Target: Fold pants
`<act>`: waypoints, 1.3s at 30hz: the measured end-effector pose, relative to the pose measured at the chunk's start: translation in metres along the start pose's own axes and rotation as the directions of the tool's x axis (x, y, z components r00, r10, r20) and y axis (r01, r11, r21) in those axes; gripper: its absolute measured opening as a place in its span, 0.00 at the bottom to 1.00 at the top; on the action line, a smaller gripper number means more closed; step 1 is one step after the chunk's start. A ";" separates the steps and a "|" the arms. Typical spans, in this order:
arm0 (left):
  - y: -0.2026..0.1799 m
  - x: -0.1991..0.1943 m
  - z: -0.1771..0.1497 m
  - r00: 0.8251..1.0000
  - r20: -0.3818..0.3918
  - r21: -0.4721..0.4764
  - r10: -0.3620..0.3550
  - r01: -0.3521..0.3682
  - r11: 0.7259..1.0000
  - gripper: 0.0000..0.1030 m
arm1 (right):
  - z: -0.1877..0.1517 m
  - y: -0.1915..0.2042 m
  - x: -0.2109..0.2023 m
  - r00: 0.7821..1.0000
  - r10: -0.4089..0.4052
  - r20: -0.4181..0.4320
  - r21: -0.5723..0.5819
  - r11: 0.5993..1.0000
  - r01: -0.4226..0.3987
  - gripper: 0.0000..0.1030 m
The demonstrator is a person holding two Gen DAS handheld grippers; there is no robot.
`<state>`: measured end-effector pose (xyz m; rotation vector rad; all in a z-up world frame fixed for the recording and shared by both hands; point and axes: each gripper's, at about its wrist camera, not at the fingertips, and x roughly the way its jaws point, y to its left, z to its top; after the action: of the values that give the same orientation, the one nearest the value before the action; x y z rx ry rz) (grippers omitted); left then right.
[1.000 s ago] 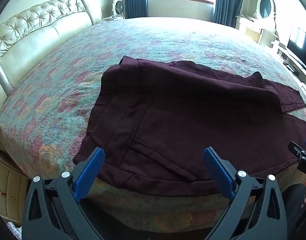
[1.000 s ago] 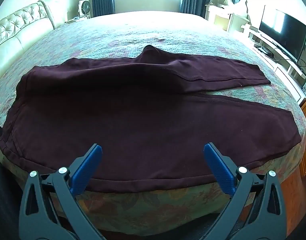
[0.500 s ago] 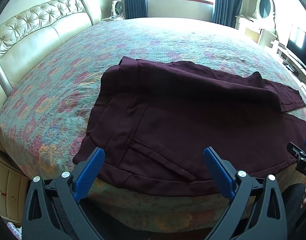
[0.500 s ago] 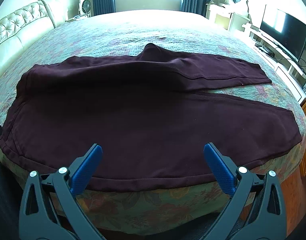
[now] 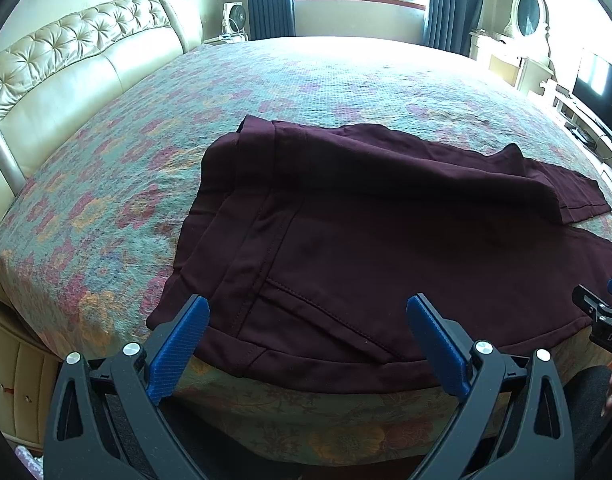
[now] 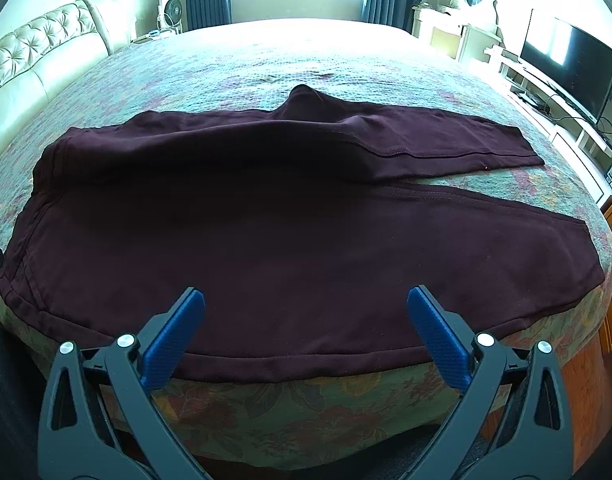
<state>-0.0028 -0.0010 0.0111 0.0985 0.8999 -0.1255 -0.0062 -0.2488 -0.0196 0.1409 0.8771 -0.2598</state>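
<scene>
Two hand-held grippers hover at the near edge of the bed, both with jaws spread wide and holding nothing. The left hand-held gripper faces the waistband end of the dark maroon pants, where a slanted pocket seam shows. The right hand-held gripper faces the middle of the pants, which lie spread across the bed's near side, one leg lying behind the other, hems toward the television. Only the right view shows both leg ends. Only the left view shows the other gripper's tip at its right edge, over the pants.
</scene>
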 end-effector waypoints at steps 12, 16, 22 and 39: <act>-0.002 -0.001 0.000 1.000 0.000 0.003 -0.001 0.001 1.000 0.96 | -0.001 0.002 0.001 1.000 0.001 -0.002 -0.001 1.000 -0.001 0.98; -0.002 -0.001 0.000 1.000 0.000 0.003 -0.003 0.003 1.000 0.96 | -0.001 0.002 0.001 1.000 0.002 -0.004 -0.002 1.000 -0.002 0.98; -0.003 -0.001 0.000 1.000 -0.001 0.002 -0.003 0.003 1.000 0.96 | -0.002 0.003 0.002 1.000 0.002 -0.003 -0.004 1.000 -0.002 0.98; -0.005 -0.002 0.000 1.000 0.000 0.004 -0.007 0.007 1.000 0.96 | -0.002 0.004 0.001 1.000 0.007 -0.007 -0.005 1.000 -0.007 0.98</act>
<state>-0.0045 -0.0057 0.0123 0.0992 0.8997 -0.1340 -0.0058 -0.2448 -0.0221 0.1399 0.8839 -0.2507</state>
